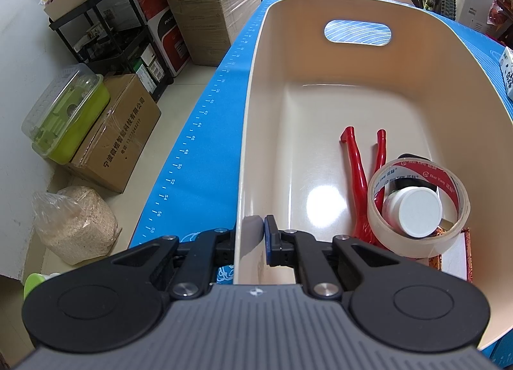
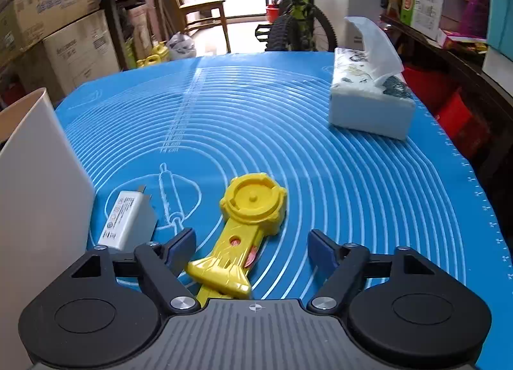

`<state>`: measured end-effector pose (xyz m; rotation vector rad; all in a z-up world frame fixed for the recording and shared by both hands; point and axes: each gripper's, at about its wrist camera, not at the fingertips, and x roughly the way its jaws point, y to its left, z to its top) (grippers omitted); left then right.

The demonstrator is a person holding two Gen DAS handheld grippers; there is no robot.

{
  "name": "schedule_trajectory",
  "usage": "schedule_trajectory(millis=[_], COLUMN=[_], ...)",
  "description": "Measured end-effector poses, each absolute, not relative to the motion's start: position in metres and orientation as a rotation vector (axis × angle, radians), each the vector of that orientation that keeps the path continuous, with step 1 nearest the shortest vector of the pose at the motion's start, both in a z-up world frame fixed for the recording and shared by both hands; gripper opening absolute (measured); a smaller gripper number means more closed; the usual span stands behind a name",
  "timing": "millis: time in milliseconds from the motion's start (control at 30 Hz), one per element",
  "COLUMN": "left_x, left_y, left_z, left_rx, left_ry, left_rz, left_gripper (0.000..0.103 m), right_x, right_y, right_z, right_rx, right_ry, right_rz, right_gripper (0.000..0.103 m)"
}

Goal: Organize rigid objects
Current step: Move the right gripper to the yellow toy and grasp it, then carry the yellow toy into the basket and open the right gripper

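Observation:
In the left wrist view a cream plastic bin (image 1: 256, 133) stands on the blue mat. My left gripper (image 1: 249, 235) is shut on the bin's near left wall, one finger outside, one inside. Inside the bin lie red-handled pliers (image 1: 360, 177), a clear tape roll (image 1: 416, 206) around a white bottle (image 1: 413, 209), and a red-edged box (image 1: 461, 258). In the right wrist view my right gripper (image 2: 251, 248) is open and empty, low over a yellow plastic toy (image 2: 247, 219) lying between its fingers. A white charger (image 2: 128, 222) lies to its left, beside the bin wall (image 2: 41, 177).
A tissue box (image 2: 368, 94) stands at the mat's far right. The blue mat (image 2: 288, 120) ends at the table edges. Cardboard boxes (image 1: 115, 133), a black shelf (image 1: 109, 27) and a bicycle (image 2: 295, 17) surround the table.

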<state>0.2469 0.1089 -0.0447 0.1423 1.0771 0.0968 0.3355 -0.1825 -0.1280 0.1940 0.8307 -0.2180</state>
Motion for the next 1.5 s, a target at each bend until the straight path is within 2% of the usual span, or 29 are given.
schedule_trajectory(millis=[33, 267, 300, 933, 1500], left_x=[0.247, 0.247, 0.247, 0.248, 0.248], left_y=[0.109, 0.109, 0.109, 0.109, 0.109], left_z=[-0.045, -0.045, -0.045, -0.046, -0.047], left_rx=[0.142, 0.144, 0.144, 0.140, 0.138], left_ry=[1.077, 1.076, 1.077, 1.078, 1.079], left_rz=[0.097, 0.097, 0.097, 0.097, 0.098], left_gripper=[0.013, 0.013, 0.013, 0.013, 0.013], right_x=[0.336, 0.334, 0.334, 0.321, 0.283], right_y=[-0.180, -0.167, -0.166, -0.176, -0.149], right_z=[-0.129, -0.126, -0.126, -0.103, -0.012], right_rx=[0.178, 0.135, 0.126, 0.120, 0.158], right_ry=[0.827, 0.815, 0.820, 0.769, 0.522], right_rz=[-0.210, -0.136, -0.133, -0.153, -0.027], right_gripper=[0.078, 0.049, 0.037, 0.035, 0.035])
